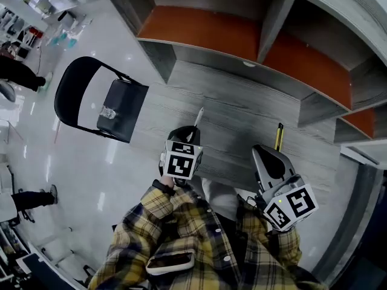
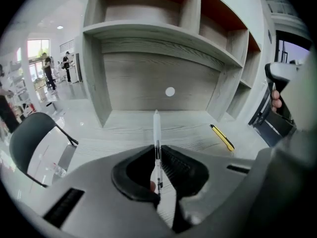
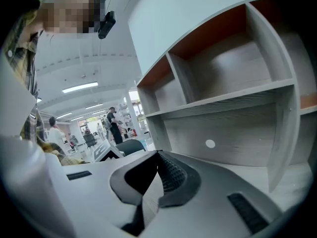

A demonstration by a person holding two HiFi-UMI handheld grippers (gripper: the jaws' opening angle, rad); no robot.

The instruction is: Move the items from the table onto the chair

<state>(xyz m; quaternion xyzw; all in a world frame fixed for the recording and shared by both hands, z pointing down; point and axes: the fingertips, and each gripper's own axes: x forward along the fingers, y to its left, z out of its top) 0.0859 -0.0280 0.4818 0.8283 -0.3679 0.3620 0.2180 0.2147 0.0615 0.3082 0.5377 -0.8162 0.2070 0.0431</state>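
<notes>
**Pen in the grip, knife yet to go**

The left gripper [image 2: 158,151] has its jaws clamped on a slim white pen [image 2: 157,128]. The pen juts past the tips and appears lifted off the grey wood-grain table [image 1: 242,101] at the centre of the head view. The black folding chair [image 1: 130,95] stands at upper left, well apart from the pen. One small clear item [image 1: 109,112], too small to name, already lies on its seat. A yellow utility knife [image 1: 279,135] lies on the table right of centre, untouched. The right gripper [image 3: 158,157] has its jaws together with nothing between them. I judge the task roughly midway: one item is on the chair, the pen is gripped but not carried across, and the knife is left
</notes>
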